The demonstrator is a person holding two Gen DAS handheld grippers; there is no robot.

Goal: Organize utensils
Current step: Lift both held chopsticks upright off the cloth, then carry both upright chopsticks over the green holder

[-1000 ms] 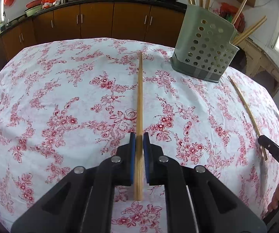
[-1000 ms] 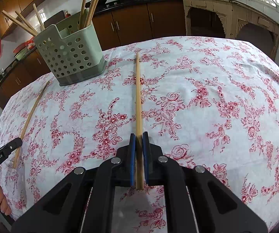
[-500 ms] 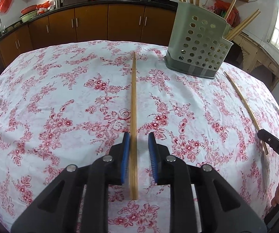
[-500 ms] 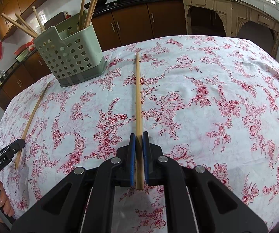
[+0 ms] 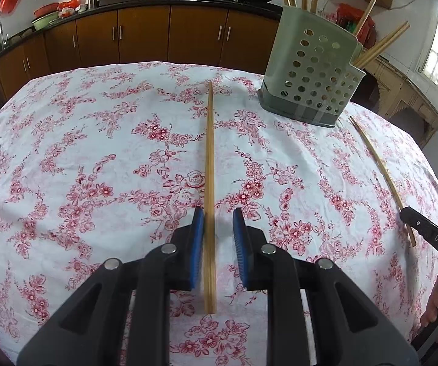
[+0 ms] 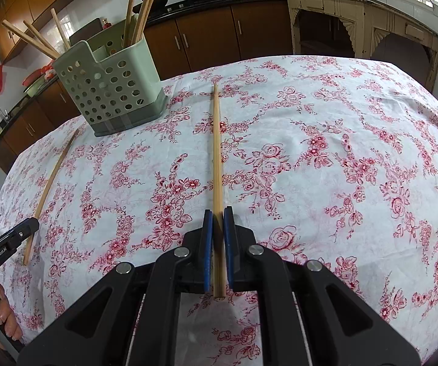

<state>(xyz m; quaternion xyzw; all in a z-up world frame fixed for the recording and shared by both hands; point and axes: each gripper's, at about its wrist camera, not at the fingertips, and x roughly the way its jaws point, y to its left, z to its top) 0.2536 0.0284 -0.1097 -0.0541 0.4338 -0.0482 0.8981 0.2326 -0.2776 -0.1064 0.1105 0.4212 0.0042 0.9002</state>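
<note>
Left wrist view: left gripper (image 5: 218, 231) fingers spread around its chopstick (image 5: 209, 183); right gripper (image 6: 218, 231) pinching its chopstick (image 6: 217, 164). Re-close left squarely before lifting toward holder (image 6: 109, 91).

Red flowers on white, pale wood, sage green and black.

From my remote seat I see a white cloth (image 5: 66, 152) printed with red and pink roses over the desk, a light tan chopstick (image 5: 209, 164) on it, and a sage-green holder (image 5: 310, 70) dotted with round holes on a darker grey-green base. My grippers are black, their fingers (image 6: 208, 244) lined in bright blue. Behind, the cabinets (image 5: 145, 33) are orange-brown wood under a black top.
</note>
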